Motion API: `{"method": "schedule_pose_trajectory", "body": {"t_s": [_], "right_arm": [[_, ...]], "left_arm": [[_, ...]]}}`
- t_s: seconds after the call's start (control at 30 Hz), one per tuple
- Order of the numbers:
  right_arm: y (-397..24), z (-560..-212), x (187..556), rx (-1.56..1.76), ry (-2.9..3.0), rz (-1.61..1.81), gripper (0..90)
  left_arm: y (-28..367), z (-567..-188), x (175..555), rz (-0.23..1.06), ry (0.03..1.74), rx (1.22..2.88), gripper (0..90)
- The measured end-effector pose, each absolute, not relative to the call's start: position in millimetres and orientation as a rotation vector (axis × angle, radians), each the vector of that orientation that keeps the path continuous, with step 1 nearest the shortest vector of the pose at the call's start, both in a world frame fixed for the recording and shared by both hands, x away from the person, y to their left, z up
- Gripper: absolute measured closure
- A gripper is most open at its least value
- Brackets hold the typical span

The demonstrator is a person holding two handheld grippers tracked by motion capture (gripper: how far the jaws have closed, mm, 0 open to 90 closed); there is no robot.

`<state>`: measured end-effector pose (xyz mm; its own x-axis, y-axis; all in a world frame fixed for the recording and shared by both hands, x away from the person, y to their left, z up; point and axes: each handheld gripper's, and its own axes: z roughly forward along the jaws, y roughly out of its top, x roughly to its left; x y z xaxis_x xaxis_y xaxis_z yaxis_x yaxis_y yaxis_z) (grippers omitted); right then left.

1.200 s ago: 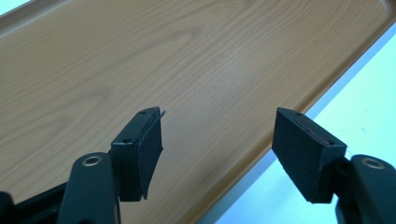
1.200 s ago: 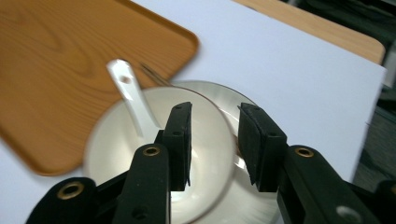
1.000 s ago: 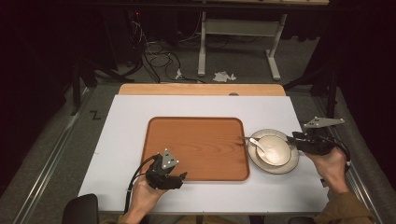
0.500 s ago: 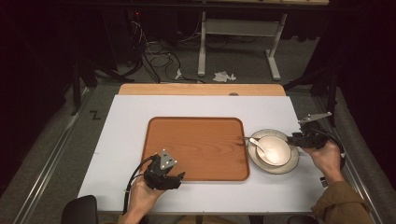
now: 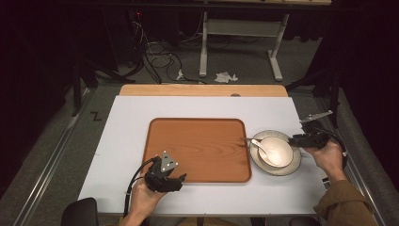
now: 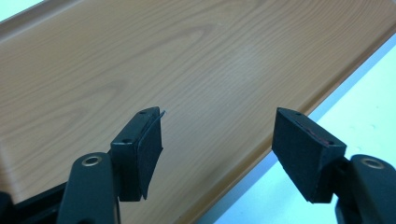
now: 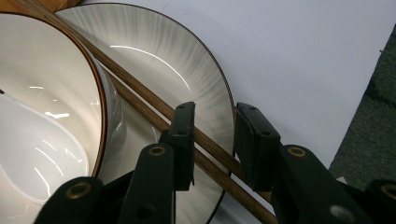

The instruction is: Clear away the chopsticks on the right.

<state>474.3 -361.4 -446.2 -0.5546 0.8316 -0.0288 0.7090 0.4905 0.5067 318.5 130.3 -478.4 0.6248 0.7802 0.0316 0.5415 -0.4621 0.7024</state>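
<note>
Fingers of my right gripper (image 7: 212,140) have moved in to straddle the chopsticks (image 7: 140,95) on the plate (image 7: 187,74), not yet pinching; left gripper (image 6: 217,149) spread, idle over tray (image 6: 140,56).

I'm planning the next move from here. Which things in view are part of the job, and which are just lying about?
In the job, as far as I can judge:
- right gripper, jaws astride the chopsticks
- plate, bowl, spoon
- wooden tray
- left gripper, open over the tray's edge

Lying about:
- crumpled paper on the floor
- cables
</note>
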Motion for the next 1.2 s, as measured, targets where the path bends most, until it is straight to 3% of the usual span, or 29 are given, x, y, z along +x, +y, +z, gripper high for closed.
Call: {"method": "schedule_pose_trajectory", "body": {"t_s": [0.63, 0.93, 1.2], "right_arm": [[-357.0, -447.3, 482.6, 1.267, 2.520, 0.605, 68.6], [-357.9, -444.8, 478.5, 1.242, 2.526, 0.580, 78.9], [-356.3, -446.8, 482.1, 1.222, 2.553, 0.571, 74.9]], "left_arm": [[129.9, -481.2, 319.8, 0.452, 1.033, 2.190, 33.0], [129.3, -482.1, 319.0, 0.433, 1.034, 2.186, 33.0], [128.5, -483.1, 318.0, 0.430, 1.036, 2.189, 32.9]]}}
